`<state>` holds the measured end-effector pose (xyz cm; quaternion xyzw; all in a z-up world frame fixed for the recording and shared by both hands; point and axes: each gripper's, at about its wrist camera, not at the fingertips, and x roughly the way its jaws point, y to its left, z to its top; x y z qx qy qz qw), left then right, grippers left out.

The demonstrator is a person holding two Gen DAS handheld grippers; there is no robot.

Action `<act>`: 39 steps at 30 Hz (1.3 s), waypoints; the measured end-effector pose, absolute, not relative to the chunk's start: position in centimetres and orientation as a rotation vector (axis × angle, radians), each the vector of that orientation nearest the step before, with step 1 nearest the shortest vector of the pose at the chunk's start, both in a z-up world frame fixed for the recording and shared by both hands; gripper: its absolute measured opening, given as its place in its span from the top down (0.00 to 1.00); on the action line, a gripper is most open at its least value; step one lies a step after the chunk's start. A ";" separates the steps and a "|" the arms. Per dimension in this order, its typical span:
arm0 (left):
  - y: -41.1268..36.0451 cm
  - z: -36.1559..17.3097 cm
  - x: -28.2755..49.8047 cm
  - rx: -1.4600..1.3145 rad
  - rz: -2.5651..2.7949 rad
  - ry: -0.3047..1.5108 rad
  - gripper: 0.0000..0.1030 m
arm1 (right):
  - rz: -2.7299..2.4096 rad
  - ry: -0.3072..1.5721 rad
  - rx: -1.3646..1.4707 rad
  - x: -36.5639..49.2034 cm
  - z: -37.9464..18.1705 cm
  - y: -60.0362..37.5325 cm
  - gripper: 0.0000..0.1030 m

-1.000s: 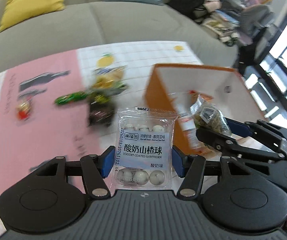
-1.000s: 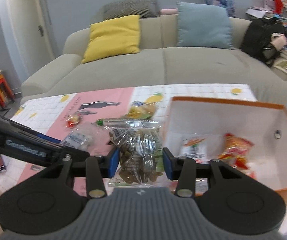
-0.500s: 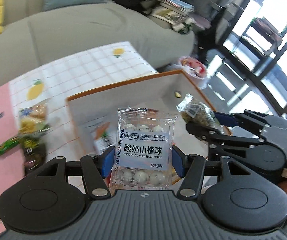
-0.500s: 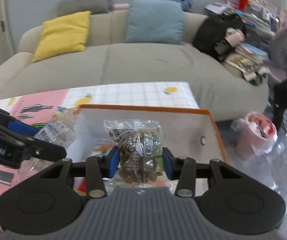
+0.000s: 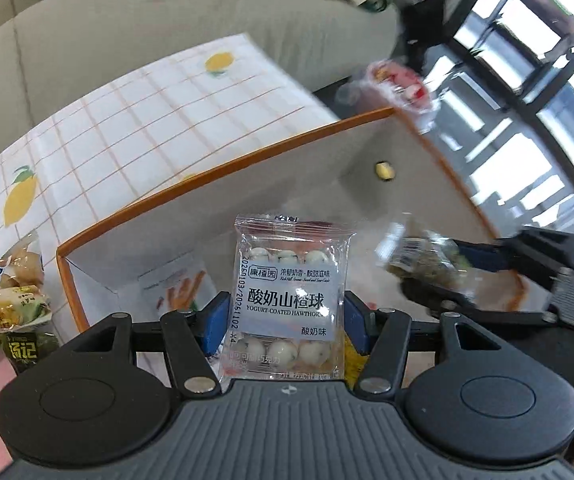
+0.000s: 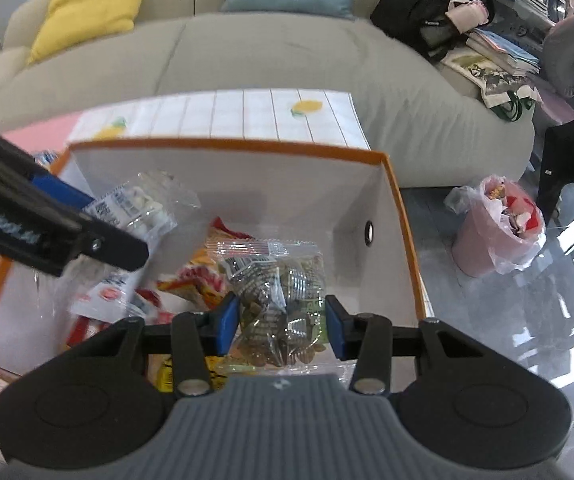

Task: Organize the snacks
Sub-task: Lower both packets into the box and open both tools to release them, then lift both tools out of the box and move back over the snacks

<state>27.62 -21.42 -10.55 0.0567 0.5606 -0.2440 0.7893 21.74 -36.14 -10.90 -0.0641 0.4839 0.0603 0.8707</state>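
Note:
My left gripper (image 5: pixel 285 322) is shut on a clear packet of yogurt-coated hawthorn balls (image 5: pixel 289 300) and holds it over the orange-rimmed white box (image 5: pixel 223 168). My right gripper (image 6: pixel 281 326) is shut on a clear packet of brown snacks (image 6: pixel 283 304), also above the inside of the box (image 6: pixel 399 200). Each gripper shows in the other's view: the right one at the right of the left wrist view (image 5: pixel 443 280), the left one at the left of the right wrist view (image 6: pixel 123 236). Several snack packets (image 6: pixel 191 284) lie in the box.
Loose snack packets (image 5: pixel 15 300) lie on the checked lemon tablecloth (image 5: pixel 127 128) left of the box. A grey sofa (image 6: pixel 267 52) stands behind the table. A pink bin (image 6: pixel 499 232) with a plastic bag stands on the floor at the right.
Both grippers have moved right from over the table to above the inside of the box, each still holding its packet. They now point down into the box.

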 end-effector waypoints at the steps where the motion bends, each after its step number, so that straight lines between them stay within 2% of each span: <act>1: -21.6 -11.1 28.0 0.141 -0.507 1.211 0.35 | 0.128 1.020 -0.143 21.9 -11.2 -36.1 0.58; 17: -24.3 -16.1 30.0 0.409 -0.313 1.295 0.30 | 0.097 1.165 -0.155 25.2 -15.5 -36.1 0.57; 25: -23.4 -14.9 29.9 0.366 -0.335 1.267 0.20 | 0.082 1.197 -0.114 25.6 -15.9 -36.2 0.56; 28: -23.2 -13.9 29.5 0.379 -0.350 1.239 0.20 | 0.082 1.197 -0.108 25.3 -15.7 -36.0 0.56; 29: -23.1 -13.6 29.3 0.375 -0.354 1.234 0.20 | 0.082 1.196 -0.109 25.3 -15.6 -36.0 0.55; 31: -22.8 -12.7 28.9 0.363 -0.363 1.222 0.20 | 0.073 1.184 -0.112 25.2 -15.1 -36.0 0.44; 35: -22.5 -10.7 27.3 0.355 -0.381 1.177 0.20 | 0.064 1.155 -0.114 24.4 -13.8 -35.6 0.41; 37: -22.6 -9.9 26.6 0.352 -0.394 1.156 0.20 | 0.057 1.142 -0.112 24.0 -13.2 -35.5 0.35; 39: -22.1 -8.9 25.9 0.340 -0.405 1.133 0.20 | 0.051 1.130 -0.111 23.4 -12.5 -35.2 0.35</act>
